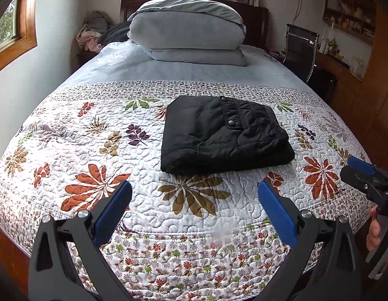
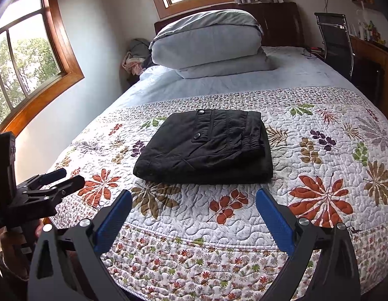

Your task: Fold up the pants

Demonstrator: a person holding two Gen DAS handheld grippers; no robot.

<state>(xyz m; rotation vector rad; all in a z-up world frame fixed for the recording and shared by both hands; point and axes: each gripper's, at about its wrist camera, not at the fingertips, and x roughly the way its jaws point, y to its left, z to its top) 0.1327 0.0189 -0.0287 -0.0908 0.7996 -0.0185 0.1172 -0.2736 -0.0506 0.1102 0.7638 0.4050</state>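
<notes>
- Bed (image 1: 98, 150): quilted floral cover fills the lower two thirds of both views; stacked grey bedding (image 1: 189, 32) sits top centre by the headboard, well apart from the work.
- Pants (image 1: 224, 135): black, lying mid-frame in both wrist views as a compact, squared bundle of several layers. Waistband and snap pocket flap face up, edges roughly aligned, flat on the quilt.
- Step, my read: folding looks finished or at final check. Nothing loose trails out of the bundle that I can see.
- Next move, if any: a light press or squaring of the near edge, lower centre, where the layers bulge a little. Otherwise just keep clear. Needs a low, flat approach so the top layer doesn't get dragged off.
- Left gripper (image 1: 194, 200): bottom of its own view, jaws spread wide, nothing between them, hanging above the quilt short of the bundle, no contact.
- Right gripper (image 2: 194, 204): same posture at bottom of its view, spread wide and empty, apart from the pants.
- Each gripper also shows at the other view's edge: right one at right edge, left one at lower left, both off the fabric.
- Person's fingers (image 1: 373, 230): partly visible on the right handle, lower right.
</notes>
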